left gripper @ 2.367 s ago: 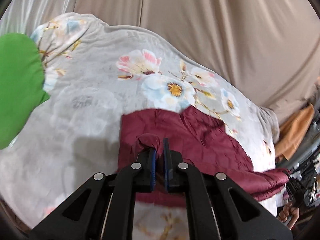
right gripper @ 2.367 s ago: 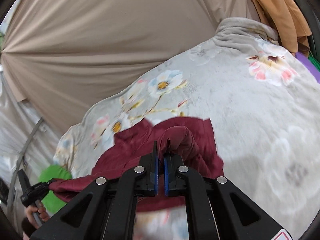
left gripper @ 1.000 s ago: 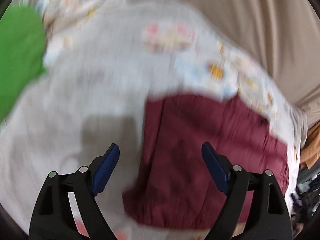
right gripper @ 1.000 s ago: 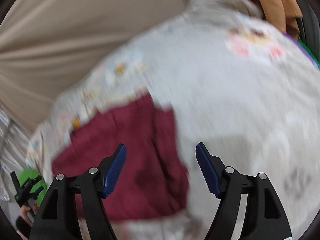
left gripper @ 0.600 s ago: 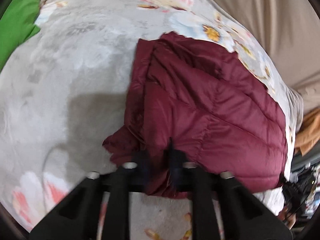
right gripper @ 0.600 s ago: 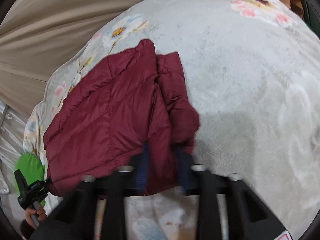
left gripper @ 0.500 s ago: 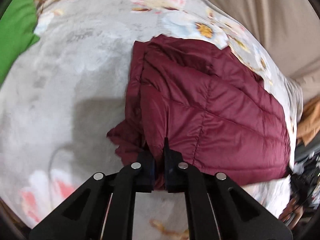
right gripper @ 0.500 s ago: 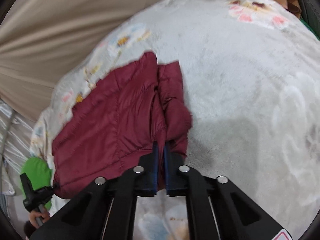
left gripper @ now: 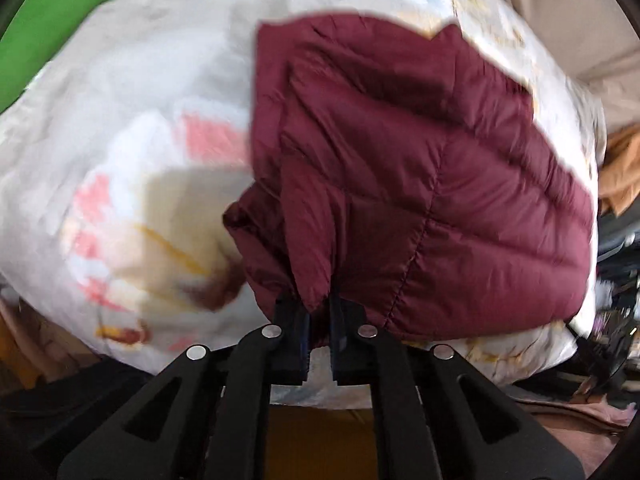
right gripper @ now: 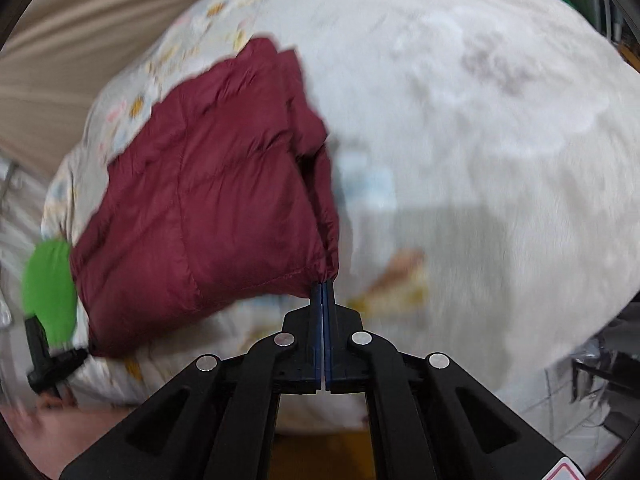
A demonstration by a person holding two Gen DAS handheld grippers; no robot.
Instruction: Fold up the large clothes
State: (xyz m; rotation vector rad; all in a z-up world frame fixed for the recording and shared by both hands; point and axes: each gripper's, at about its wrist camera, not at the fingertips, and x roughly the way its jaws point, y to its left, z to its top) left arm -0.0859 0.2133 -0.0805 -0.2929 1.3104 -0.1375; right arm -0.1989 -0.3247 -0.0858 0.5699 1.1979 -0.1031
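Note:
A maroon quilted jacket (left gripper: 400, 160) lies folded on a pale floral blanket (left gripper: 140, 100). My left gripper (left gripper: 318, 312) pinches the bunched near left corner of the jacket; its jaws are opening a little, with the cloth still between the pads. In the right wrist view the same jacket (right gripper: 208, 200) stretches away to the left. My right gripper (right gripper: 323, 292) is shut on its near right corner, which sits thin between the blue pads. Both held corners are lifted off the blanket (right gripper: 480, 140). The picture is blurred by motion.
A green cushion (left gripper: 48, 20) lies at the blanket's far left. An orange cloth (left gripper: 620, 168) hangs at the right. Beige curtain (right gripper: 80, 20) stands behind the bed. The blanket's near edge is just below both grippers, with dark floor beyond. The left gripper's body (right gripper: 44, 360) shows at the left.
Both grippers went from wide open over the jacket to shut on its near edge. They then drew that edge toward the blanket's near side, and the jacket slid with them.

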